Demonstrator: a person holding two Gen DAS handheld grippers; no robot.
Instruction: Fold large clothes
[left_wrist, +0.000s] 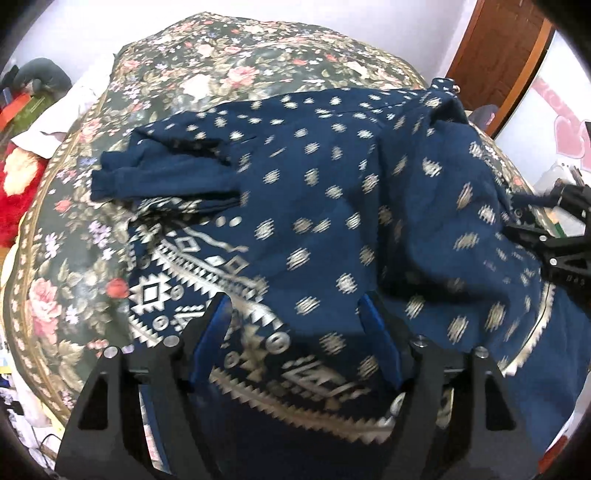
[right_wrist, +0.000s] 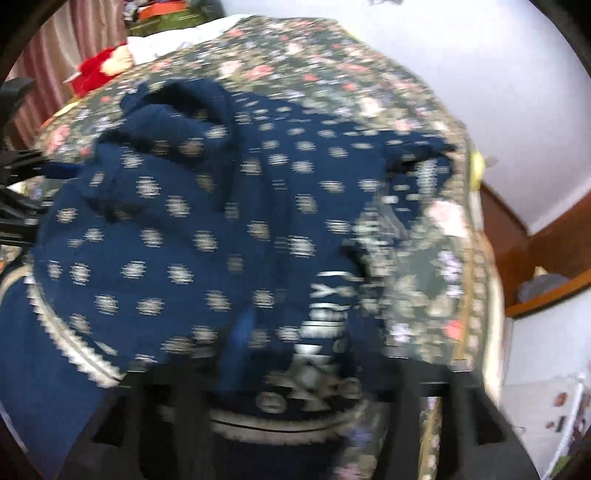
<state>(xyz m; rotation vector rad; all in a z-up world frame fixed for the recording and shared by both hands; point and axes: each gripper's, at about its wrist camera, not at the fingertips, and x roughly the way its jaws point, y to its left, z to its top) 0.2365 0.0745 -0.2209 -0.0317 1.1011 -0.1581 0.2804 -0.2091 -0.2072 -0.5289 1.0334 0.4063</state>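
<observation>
Garment (left_wrist: 314, 192): navy, pale-patterned, heaped and partly folded on floral bedspread (left_wrist: 229, 62); one sleeve out to left.
Left gripper (left_wrist: 295, 306): jaws spread wide, blue pads clear of cloth, patterned hem lying between and just beneath them; nothing held.
Right gripper (right_wrist: 295, 373): heavily blurred; jaws apart, hem below, apparently nothing gripped.

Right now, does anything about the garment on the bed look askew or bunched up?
Yes. The navy patterned garment lies crooked on the floral bedspread: one sleeve is crumpled at its left side and a raised fold bunches toward its right. The right wrist view is too blurred to add detail.
</observation>
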